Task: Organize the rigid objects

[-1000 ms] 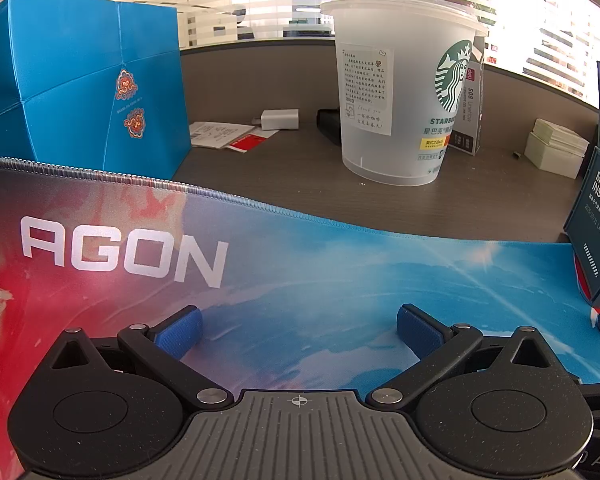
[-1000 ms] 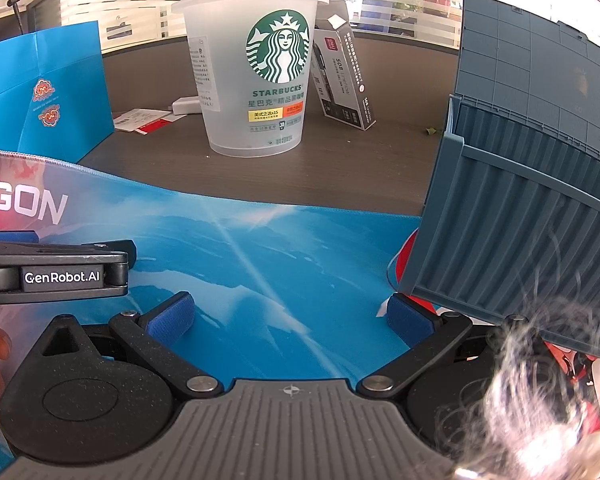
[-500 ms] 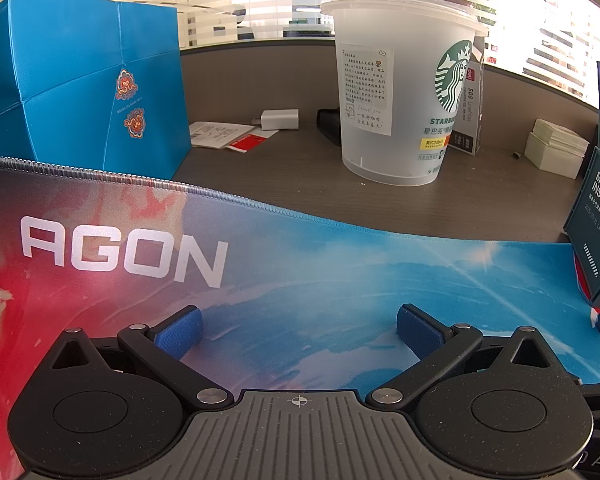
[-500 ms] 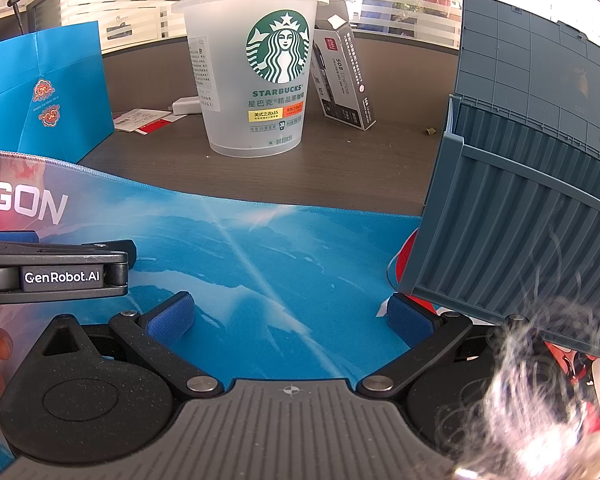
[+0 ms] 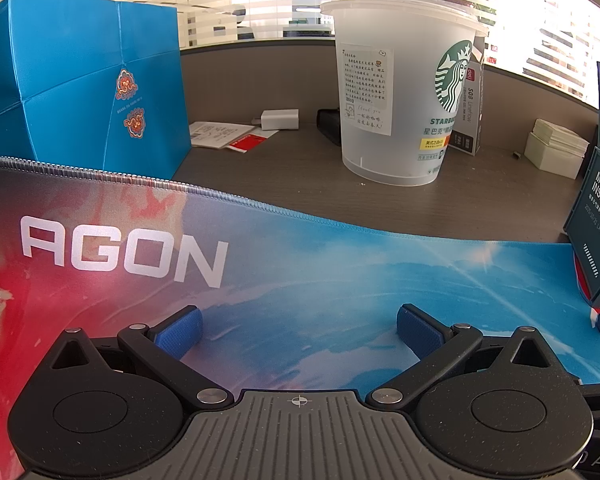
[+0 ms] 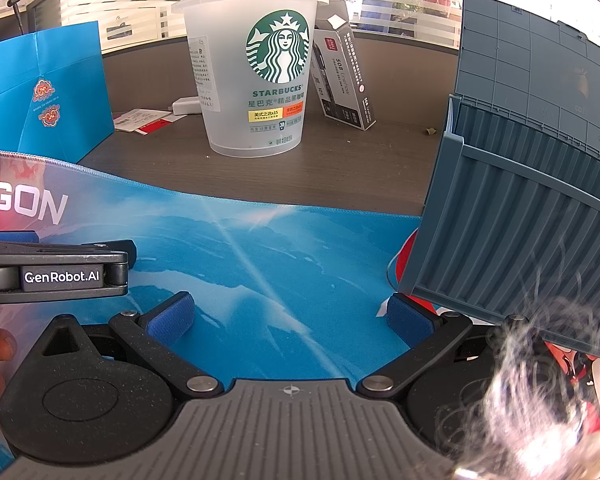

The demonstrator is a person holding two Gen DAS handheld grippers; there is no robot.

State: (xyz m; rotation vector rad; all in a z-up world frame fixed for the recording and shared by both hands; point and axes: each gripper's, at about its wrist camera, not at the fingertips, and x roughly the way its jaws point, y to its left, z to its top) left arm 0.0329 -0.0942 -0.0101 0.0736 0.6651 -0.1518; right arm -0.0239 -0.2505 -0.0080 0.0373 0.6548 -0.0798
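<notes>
Both tongs, left (image 5: pixel 298 326) and right (image 6: pixel 290 314), sit released and empty over the mat (image 5: pixel 320 280), side by side. The cup (image 6: pixel 260 76) stands upright on the table (image 6: pixel 360 168) beyond the mat's far edge; a pen box (image 6: pixel 346 80) leans just right of it, and the crate (image 6: pixel 532 184) sits at the right.

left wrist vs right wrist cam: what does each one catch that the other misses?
Left wrist only: a stack of pale notepads at the desk's right, a black object behind the cup, and the left gripper, open and empty.

Right wrist only: the grey-blue crate up close with its raised lid, the right gripper, open and empty, and a side view of the left gripper.

Both: Starbucks cup, pen box, blue paper bag, white charger, AGON mat.
</notes>
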